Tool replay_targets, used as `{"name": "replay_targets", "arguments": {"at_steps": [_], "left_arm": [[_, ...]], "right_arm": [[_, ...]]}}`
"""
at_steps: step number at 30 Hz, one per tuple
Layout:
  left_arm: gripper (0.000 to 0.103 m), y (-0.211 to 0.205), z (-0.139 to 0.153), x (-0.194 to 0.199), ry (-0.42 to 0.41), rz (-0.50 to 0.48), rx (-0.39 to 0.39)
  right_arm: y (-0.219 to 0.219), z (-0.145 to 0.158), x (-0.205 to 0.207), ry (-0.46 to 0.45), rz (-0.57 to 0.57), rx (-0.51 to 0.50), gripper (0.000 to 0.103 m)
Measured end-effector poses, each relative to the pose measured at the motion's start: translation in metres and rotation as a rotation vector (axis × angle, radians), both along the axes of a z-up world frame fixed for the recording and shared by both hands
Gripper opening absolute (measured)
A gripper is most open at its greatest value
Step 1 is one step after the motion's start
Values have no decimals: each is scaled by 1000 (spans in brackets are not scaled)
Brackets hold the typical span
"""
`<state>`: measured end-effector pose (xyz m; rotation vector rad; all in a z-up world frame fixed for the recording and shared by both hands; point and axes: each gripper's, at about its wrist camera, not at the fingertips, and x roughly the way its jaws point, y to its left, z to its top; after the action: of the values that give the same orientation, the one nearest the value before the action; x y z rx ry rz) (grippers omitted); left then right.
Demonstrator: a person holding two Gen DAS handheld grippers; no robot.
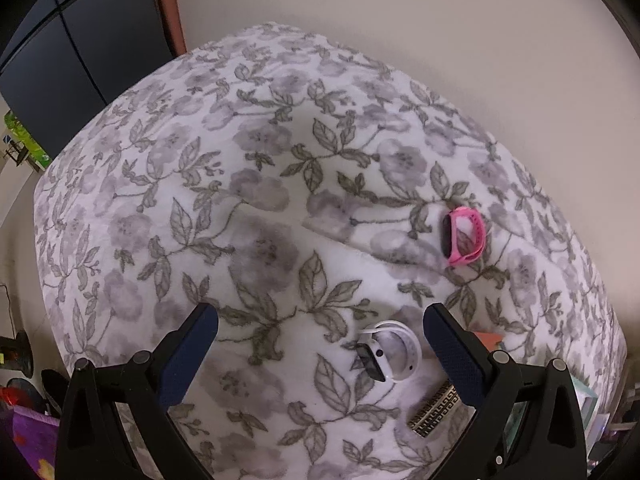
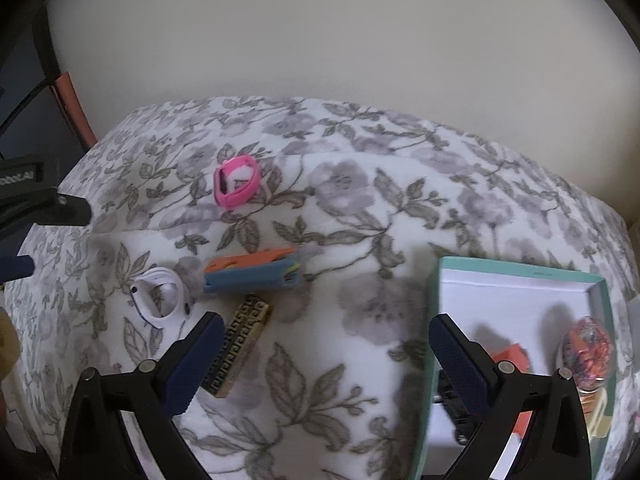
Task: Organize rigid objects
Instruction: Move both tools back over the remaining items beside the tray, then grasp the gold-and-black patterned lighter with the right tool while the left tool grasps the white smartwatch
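Note:
On a floral blanket lie a pink wristband [image 1: 464, 236] [image 2: 236, 182], a white smartwatch [image 1: 390, 352] [image 2: 160, 298], a gold-and-black patterned bar [image 1: 434, 412] [image 2: 236, 344] and an orange-and-blue flat item [image 2: 254, 272]. A teal box [image 2: 520, 276] with a white inside holds an orange piece [image 2: 510, 356] and a glittery ball [image 2: 588, 348]. My left gripper [image 1: 320, 320] is open and empty above the blanket, the white watch just inside its right finger. My right gripper [image 2: 326, 330] is open and empty, between the patterned bar and the box.
A beige wall [image 1: 440, 40] stands behind the bed. A dark cabinet [image 1: 60, 60] is at the far left. Clutter lies on the floor at the lower left of the left wrist view [image 1: 24, 420]. The left gripper's tip shows at the left edge of the right wrist view [image 2: 48, 200].

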<state>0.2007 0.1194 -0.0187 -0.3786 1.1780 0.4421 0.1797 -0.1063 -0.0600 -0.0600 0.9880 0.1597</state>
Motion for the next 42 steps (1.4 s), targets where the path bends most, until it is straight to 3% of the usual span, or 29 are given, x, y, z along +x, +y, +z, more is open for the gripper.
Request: {"name": "replay_targets", "arguments": {"at_steps": [14, 23, 33, 42], "left_arm": [[102, -21, -49, 14, 121, -91, -12], [102, -29, -63, 17, 151, -119, -34], [102, -35, -77, 19, 173, -137, -37], [102, -43, -78, 22, 163, -167, -11]], "right_arm": [[39, -37, 4, 78, 48, -43, 103], [49, -52, 3, 92, 57, -92, 103], [44, -54, 2, 93, 60, -64, 103], [32, -48, 5, 77, 52, -53, 87]]}}
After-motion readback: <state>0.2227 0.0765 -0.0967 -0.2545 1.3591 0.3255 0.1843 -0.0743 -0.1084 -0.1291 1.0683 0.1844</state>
